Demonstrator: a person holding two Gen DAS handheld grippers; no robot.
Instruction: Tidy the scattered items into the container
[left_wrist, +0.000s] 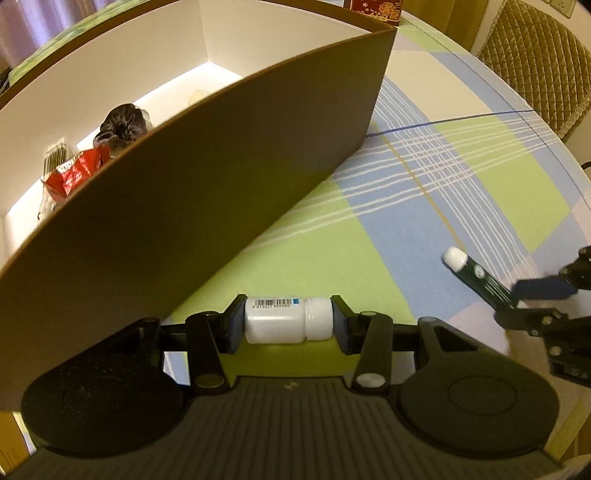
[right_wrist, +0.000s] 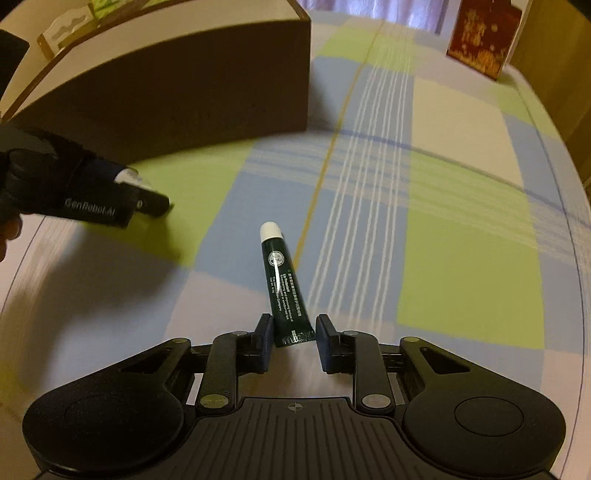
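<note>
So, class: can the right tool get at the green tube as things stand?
Probably yes. The right tool is open with its fingers either side of the green tube's crimped end, and nothing lies between. The left tool, holding the white bottle, is off to the side.

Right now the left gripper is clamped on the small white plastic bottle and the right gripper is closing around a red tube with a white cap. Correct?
Not quite. The tube is dark green with a white cap, not red, as the right wrist view shows. The rest holds: the left gripper is clamped on the small white plastic bottle, and the right gripper straddles the tube's crimped end.
</note>
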